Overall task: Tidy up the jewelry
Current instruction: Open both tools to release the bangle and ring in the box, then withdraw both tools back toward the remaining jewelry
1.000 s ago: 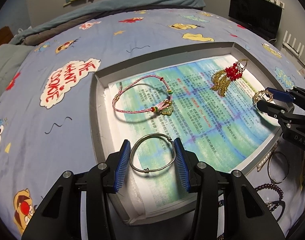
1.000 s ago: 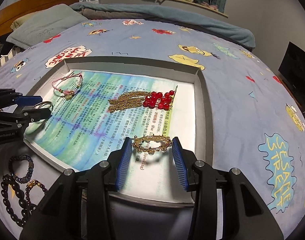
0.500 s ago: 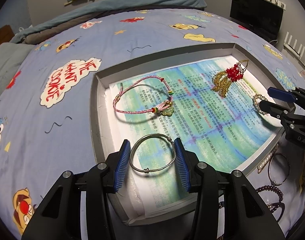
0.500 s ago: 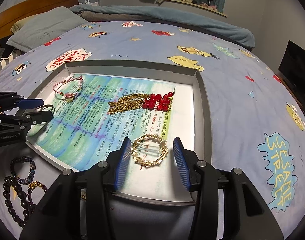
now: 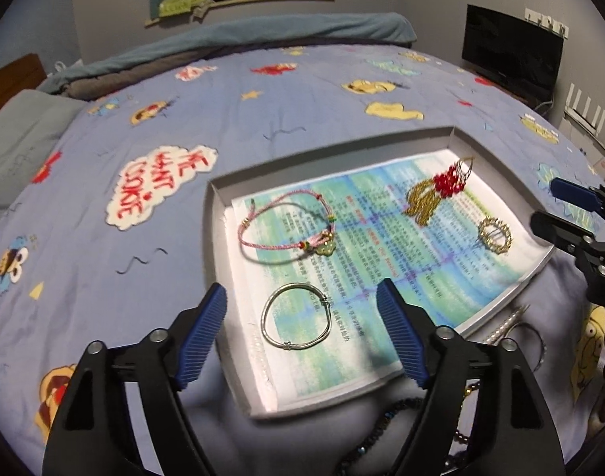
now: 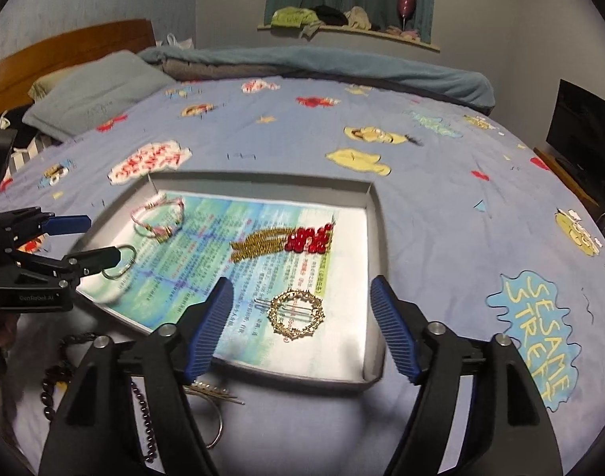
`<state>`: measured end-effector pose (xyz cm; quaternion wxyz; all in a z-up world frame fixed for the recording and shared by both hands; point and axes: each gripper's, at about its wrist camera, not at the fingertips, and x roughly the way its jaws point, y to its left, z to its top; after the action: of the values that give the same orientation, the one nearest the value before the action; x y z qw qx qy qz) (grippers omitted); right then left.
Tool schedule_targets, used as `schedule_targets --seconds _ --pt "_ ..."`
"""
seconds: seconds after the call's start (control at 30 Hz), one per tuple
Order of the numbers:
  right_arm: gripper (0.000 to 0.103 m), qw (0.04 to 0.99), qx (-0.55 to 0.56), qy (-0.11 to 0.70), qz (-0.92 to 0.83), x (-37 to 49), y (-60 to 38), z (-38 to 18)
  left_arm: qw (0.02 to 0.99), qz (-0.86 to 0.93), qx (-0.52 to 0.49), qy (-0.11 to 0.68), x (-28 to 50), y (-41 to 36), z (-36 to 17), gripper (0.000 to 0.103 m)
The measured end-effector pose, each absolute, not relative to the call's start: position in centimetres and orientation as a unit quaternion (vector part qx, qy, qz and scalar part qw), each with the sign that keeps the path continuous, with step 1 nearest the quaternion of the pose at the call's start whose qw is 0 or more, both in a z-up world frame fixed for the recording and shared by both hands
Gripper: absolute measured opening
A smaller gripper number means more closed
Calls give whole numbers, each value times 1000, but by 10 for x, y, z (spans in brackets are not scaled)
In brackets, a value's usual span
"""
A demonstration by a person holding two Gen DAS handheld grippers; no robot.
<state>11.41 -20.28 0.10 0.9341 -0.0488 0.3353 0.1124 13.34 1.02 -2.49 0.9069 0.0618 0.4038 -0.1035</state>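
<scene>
On the bed, tray [image 5: 219,238] held four pieces, silver bangle [image 5: 295,320] and gold ring [image 6: 297,313] included; both my grippers [image 5: 300,333] [image 6: 300,319] gaped empty, beads [image 6: 141,408] remained outside.

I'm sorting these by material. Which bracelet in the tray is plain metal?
The silver bangle, lying just ahead of the open left gripper. The other bracelet is pink cord with a green charm; the gold ring piece is spiky.
</scene>
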Motion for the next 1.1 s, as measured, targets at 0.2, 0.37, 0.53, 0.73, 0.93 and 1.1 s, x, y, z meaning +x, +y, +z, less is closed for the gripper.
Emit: schedule_targets --seconds 0.2,0.37,0.53,0.73,0.93,1.1 --pt "90 943 -33 310 114 95 -212 21 918 -97 56 380 110 10 -3 87" --pt "91 946 -28 299 118 80 -214 30 926 -101 57 359 86 6 16 88" --pt "92 948 -30 290 128 62 -216 45 931 -99 66 345 67 6 32 89" --pt "94 947 -28 292 133 38 -227 56 930 -87 68 351 41 21 37 89" --pt "94 942 -36 306 132 16 -229 47 929 -72 71 357 13 36 33 89" --pt "94 937 -26 319 142 -6 -221 30 926 -71 66 364 -9 43 17 89"
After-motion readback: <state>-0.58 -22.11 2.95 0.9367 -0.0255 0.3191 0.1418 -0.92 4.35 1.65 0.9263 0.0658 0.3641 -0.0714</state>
